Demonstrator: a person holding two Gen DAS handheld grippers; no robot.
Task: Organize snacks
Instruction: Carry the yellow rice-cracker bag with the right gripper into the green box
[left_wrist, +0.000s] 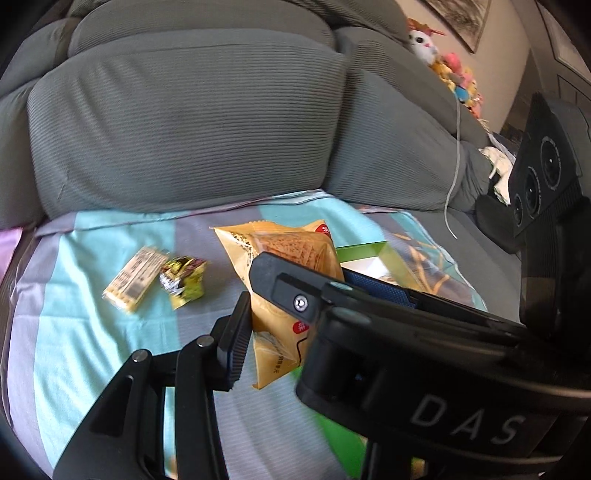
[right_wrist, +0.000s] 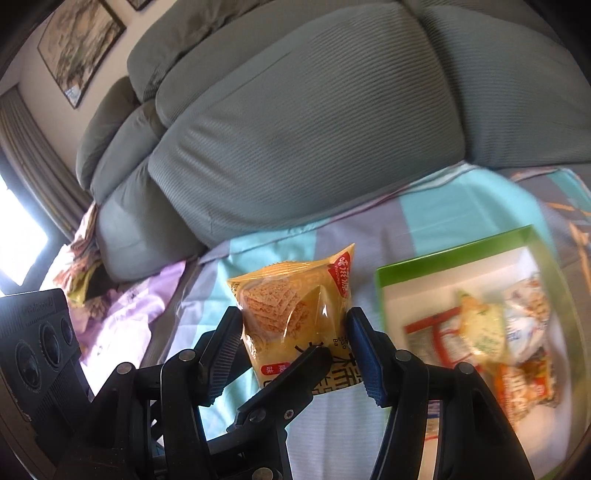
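An orange-yellow cracker packet (left_wrist: 284, 273) (right_wrist: 295, 314) is held above the striped cloth (left_wrist: 92, 332). My right gripper (right_wrist: 291, 343) is shut on its sides. A finger of my left gripper (right_wrist: 295, 376) also reaches the packet's lower part in the right wrist view; in the left wrist view the right gripper's body covers most of my left gripper (left_wrist: 273, 314), so its hold is unclear. A pale yellow bar packet (left_wrist: 135, 278) and a small yellow-black packet (left_wrist: 183, 280) lie on the cloth to the left. A green-rimmed box (right_wrist: 454, 254) holding several snack packets sits at right.
Large grey sofa cushions (left_wrist: 184, 129) rise right behind the cloth. Plush toys (left_wrist: 454, 74) sit on the sofa back at right. A purple cloth (right_wrist: 129, 306) lies at the left. A white cord (left_wrist: 456, 166) hangs down the cushion.
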